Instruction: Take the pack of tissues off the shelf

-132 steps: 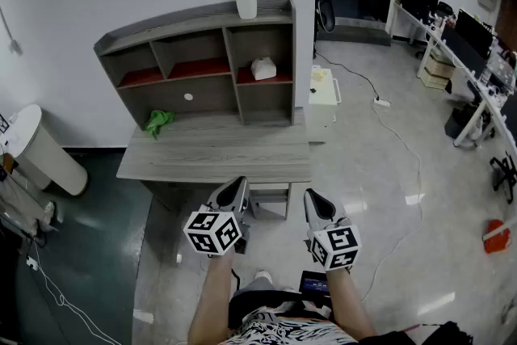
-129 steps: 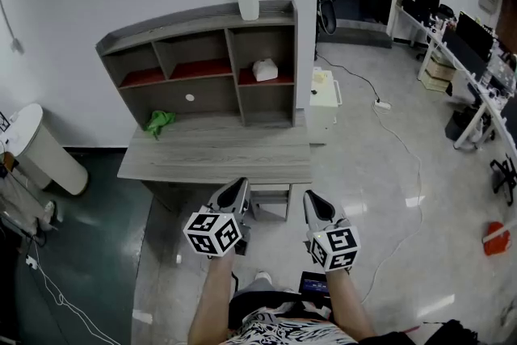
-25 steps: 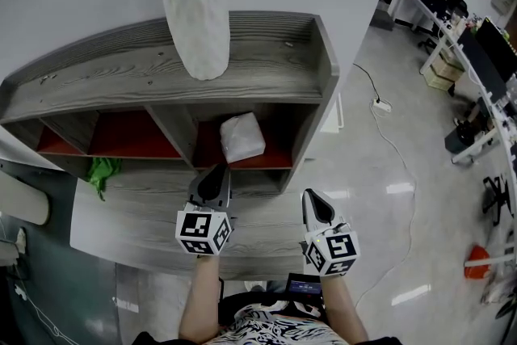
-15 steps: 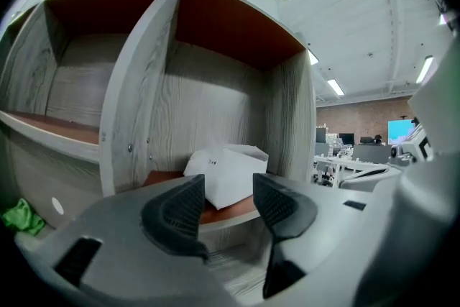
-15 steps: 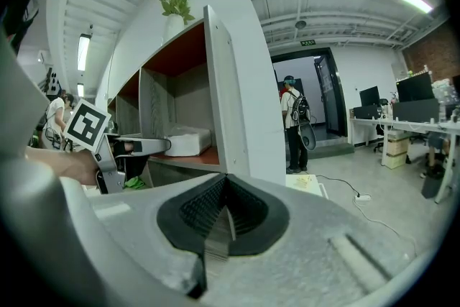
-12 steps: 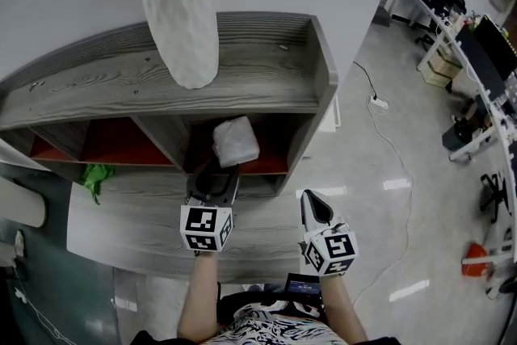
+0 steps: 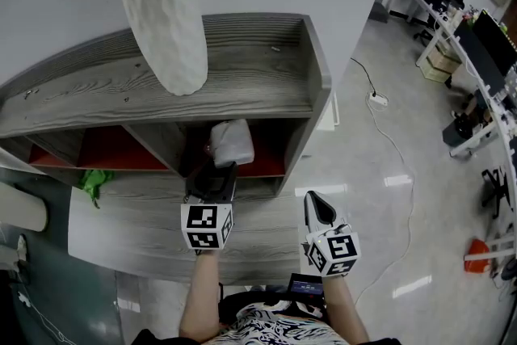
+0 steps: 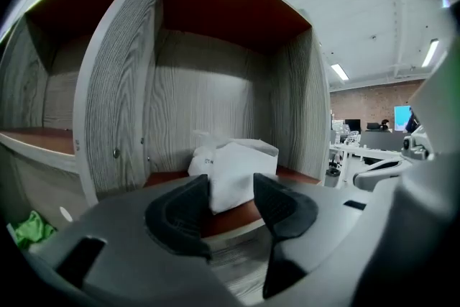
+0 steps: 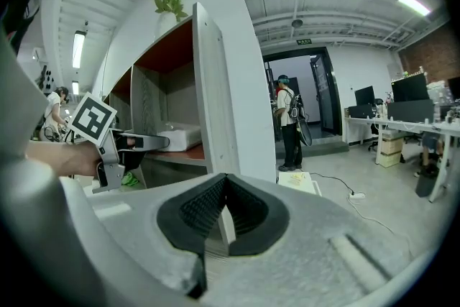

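left tool (image 8: 231, 190): jaws just opening, now wide apart, pack of tissues (image 8: 236, 163) ahead on shelf (image 8: 115, 97), ungripped | right tool (image 9: 225, 192): closed, empty

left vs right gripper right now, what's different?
Jaws: the left gripper has jaws just opened and standing apart; the right gripper has them pressed together on nothing.
Aim: the left gripper lines up on the tissue pack in the right compartment of the shelf, not yet gripped; the right gripper looks past the shelf's side wall.
Reach: the left gripper is at the compartment mouth; the right gripper hangs back.
Shared: neither holds anything.
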`<act>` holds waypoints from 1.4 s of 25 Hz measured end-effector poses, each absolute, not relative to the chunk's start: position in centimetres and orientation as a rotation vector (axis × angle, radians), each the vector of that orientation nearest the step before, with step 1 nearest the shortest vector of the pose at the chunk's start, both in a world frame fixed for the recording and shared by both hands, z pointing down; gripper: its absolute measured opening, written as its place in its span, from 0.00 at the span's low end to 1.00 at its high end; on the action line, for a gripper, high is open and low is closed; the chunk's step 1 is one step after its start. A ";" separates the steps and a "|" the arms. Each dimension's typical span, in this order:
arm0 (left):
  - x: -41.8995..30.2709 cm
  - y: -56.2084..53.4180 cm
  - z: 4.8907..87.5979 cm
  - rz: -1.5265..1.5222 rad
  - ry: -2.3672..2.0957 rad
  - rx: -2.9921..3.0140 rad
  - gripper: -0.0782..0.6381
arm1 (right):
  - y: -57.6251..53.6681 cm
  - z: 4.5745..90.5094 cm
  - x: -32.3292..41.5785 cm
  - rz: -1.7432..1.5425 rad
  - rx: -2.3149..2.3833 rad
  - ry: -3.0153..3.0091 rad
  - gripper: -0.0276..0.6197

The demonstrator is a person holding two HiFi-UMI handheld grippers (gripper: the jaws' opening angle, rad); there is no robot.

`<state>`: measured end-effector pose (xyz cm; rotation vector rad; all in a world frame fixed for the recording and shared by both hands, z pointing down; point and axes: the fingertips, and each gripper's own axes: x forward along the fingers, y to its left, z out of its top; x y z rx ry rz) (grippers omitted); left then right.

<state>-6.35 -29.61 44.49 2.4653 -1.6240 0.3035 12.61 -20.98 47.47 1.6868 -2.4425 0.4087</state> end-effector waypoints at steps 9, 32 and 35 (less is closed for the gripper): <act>-7.0 -30.0 44.4 0.301 -1.628 2.463 0.26 | -20.9 47.9 12.6 0.410 1.676 -2.436 0.05; -6.9 -29.9 44.0 0.319 -1.626 2.503 0.17 | -21.0 47.8 12.6 0.409 1.673 -2.437 0.05; -6.8 -29.7 44.0 0.326 -1.623 2.509 0.17 | -21.1 47.5 12.5 0.402 1.675 -2.441 0.05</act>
